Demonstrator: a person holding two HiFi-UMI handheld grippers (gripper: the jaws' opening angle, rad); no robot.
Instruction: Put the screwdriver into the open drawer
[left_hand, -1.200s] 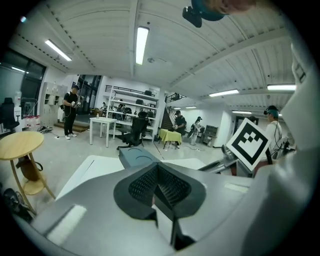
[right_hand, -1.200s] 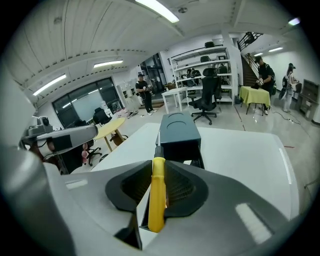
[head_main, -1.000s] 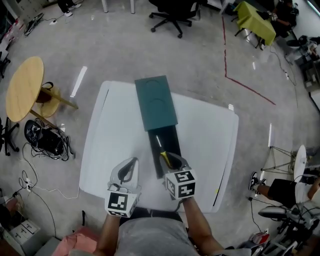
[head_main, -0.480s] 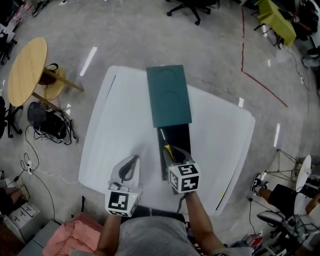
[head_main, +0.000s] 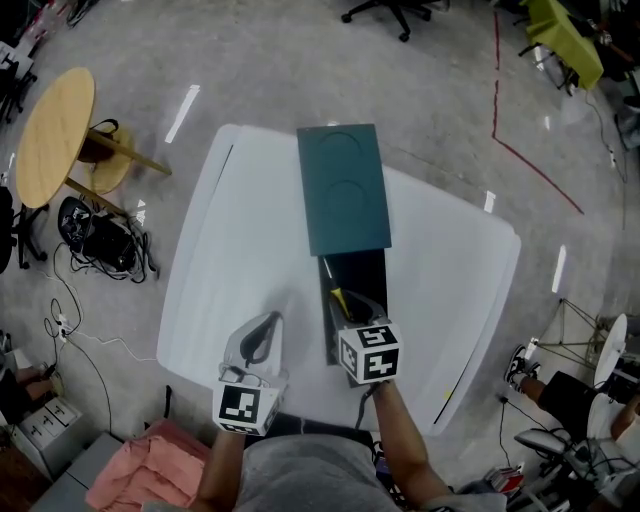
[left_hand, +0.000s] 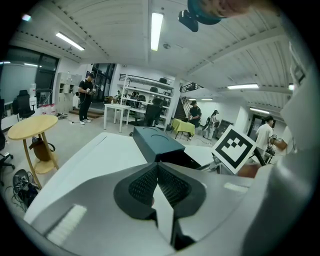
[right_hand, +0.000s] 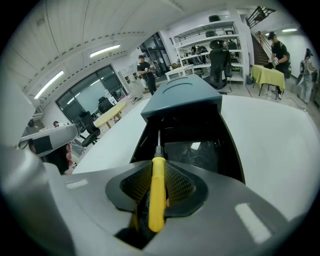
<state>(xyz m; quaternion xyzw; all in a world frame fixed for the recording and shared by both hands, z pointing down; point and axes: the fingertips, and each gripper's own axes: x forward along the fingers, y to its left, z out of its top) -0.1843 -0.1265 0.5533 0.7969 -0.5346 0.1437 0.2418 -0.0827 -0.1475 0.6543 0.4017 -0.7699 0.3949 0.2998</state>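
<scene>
A dark teal cabinet (head_main: 343, 190) stands on the white table (head_main: 230, 260), with its black drawer (head_main: 362, 280) pulled out toward me. My right gripper (head_main: 345, 306) hangs over the drawer's near end, shut on the screwdriver (head_main: 337, 298). In the right gripper view the screwdriver's yellow handle (right_hand: 157, 192) lies between the pads, and its metal shaft points forward into the drawer (right_hand: 200, 150). The left gripper (head_main: 262, 326) is shut and holds nothing, over bare table to the left of the drawer. Its pads (left_hand: 145, 184) meet at the tip.
A round wooden side table (head_main: 52, 140) and a tangle of cables (head_main: 95, 240) sit on the floor to the left. Office chairs and people are farther off in the room. A pink cloth (head_main: 145, 475) lies near my feet.
Both grippers have sunk a little toward the table. The right one still holds the screwdriver over the drawer's near end, and the left stays shut beside it.
</scene>
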